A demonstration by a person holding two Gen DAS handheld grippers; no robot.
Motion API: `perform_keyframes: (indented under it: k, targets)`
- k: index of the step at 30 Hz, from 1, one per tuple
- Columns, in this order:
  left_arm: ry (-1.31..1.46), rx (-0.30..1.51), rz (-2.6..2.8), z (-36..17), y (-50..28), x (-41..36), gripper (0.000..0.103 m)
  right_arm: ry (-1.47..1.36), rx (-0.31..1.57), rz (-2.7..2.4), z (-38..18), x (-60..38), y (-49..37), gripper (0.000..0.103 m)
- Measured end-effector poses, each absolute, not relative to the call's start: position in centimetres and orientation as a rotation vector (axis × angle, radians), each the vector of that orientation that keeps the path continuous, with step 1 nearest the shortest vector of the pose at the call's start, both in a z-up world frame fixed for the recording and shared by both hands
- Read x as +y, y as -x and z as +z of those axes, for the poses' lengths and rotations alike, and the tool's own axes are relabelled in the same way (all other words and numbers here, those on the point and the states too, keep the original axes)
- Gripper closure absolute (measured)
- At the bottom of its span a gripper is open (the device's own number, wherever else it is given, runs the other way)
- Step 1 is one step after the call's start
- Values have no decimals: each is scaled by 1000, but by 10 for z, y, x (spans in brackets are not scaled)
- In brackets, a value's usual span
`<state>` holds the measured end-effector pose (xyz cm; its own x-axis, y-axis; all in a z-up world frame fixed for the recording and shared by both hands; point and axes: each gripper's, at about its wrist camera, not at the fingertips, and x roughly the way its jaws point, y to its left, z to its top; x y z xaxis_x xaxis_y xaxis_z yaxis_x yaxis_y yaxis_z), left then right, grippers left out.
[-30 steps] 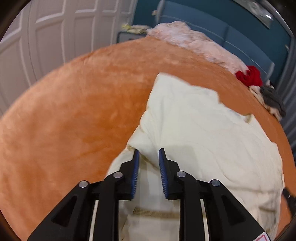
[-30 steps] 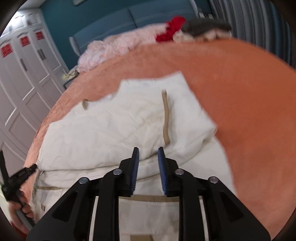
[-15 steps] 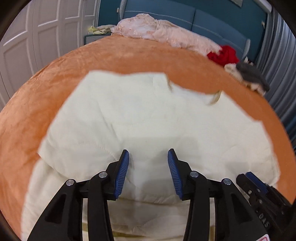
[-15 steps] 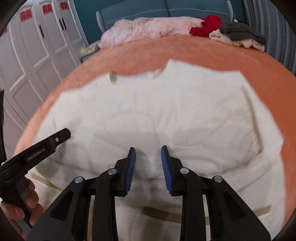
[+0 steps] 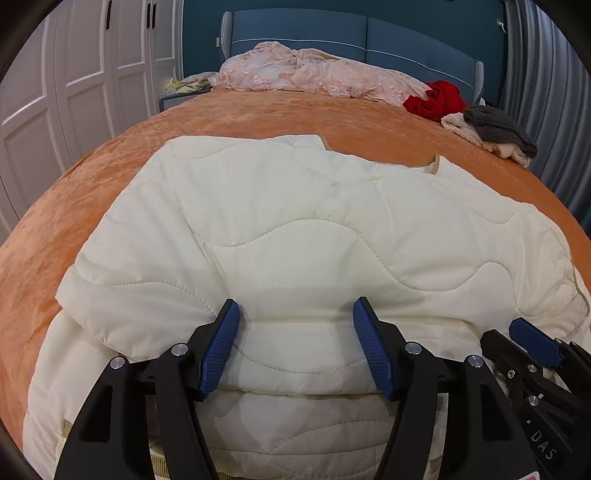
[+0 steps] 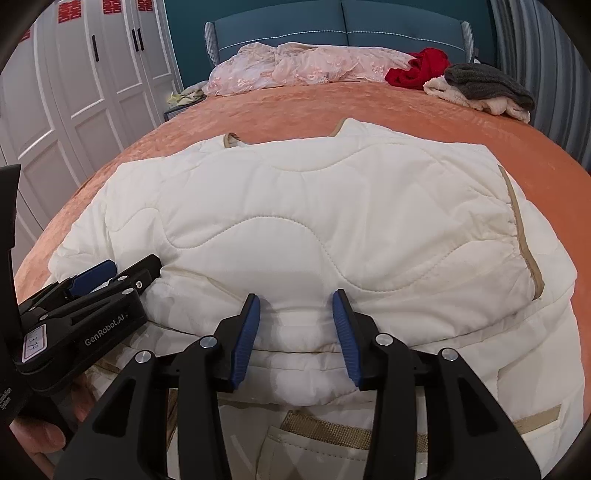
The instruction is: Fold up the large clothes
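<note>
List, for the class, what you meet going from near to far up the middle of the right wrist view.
Right tool → cream quilted jacket → orange bedspread → pink lace garment → blue headboard.

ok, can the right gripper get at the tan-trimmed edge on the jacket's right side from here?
Probably yes. The right gripper, jaws opening with only the fold between them, sits on the cream jacket; the tan trim lies exposed on top to its right, nothing covering it.

Black gripper (image 5: pixel 295 347) frames carry ribbed blue pads (image 5: pixel 219 350) and silver screws (image 5: pixel 180 349).
</note>
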<state>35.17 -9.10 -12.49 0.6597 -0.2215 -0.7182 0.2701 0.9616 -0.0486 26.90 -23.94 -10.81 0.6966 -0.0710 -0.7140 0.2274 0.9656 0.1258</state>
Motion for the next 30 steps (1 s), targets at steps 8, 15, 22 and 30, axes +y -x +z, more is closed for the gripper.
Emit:
perform_keyframes:
  k: [8, 15, 22, 30]
  targets:
    - [-75, 794, -269, -125, -351, -93, 40, -203, 781, -173, -109, -239, -269, 63]
    - [-73, 797, -271, -125, -351, -92, 39, -217, 779, -154, -106, -239, -270, 58]
    - [96, 740, -320, -77, -353, -49, 38, -273, 741, -49, -70, -247, -261, 47]
    - [223, 781, -222, -26, -472, 0, 36, -545, 728, 100, -36, -269, -397, 45]
